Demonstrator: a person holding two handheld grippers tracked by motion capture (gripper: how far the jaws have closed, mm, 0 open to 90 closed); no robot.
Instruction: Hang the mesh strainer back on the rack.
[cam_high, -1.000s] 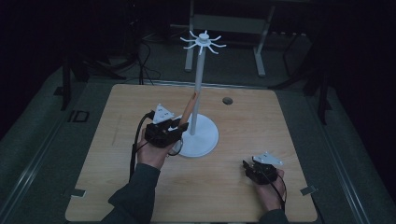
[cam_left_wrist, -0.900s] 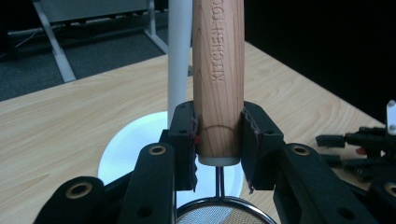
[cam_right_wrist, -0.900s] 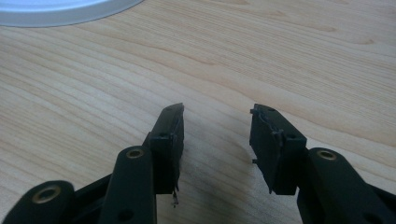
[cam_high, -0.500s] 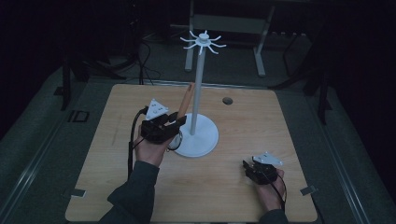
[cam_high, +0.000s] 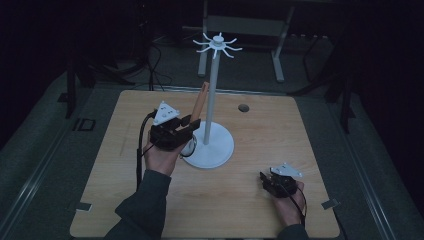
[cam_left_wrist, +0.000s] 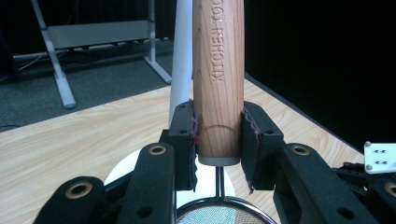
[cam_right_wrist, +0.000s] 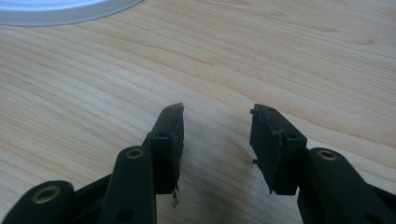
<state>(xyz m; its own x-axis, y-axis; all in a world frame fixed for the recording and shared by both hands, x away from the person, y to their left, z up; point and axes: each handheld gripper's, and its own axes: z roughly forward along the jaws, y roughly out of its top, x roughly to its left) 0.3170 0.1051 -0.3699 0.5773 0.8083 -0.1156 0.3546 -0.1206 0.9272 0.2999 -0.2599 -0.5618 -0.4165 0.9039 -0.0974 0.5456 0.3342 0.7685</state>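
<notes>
Dim room, grey carpeted floor (cam_high: 45, 150), pale wooden table (cam_high: 260, 200), grey metal frame (cam_high: 245, 25) behind, dark surroundings.

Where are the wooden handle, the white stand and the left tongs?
handle (cam_left_wrist: 218, 84), left gripper view, on the wood above the pads.
stand (cam_high: 213, 90), high view, on its upright pole.
left tongs (cam_left_wrist: 218, 135), left gripper view, midway between the tips, which clamp the handle.

Just beyond the left claw (cam_high: 187, 131) the stand's white pole (cam_high: 212, 95) and round base (cam_high: 215, 146) block the way; bare surface (cam_high: 280, 130) lies open around the right claw (cam_right_wrist: 215, 135).
</notes>
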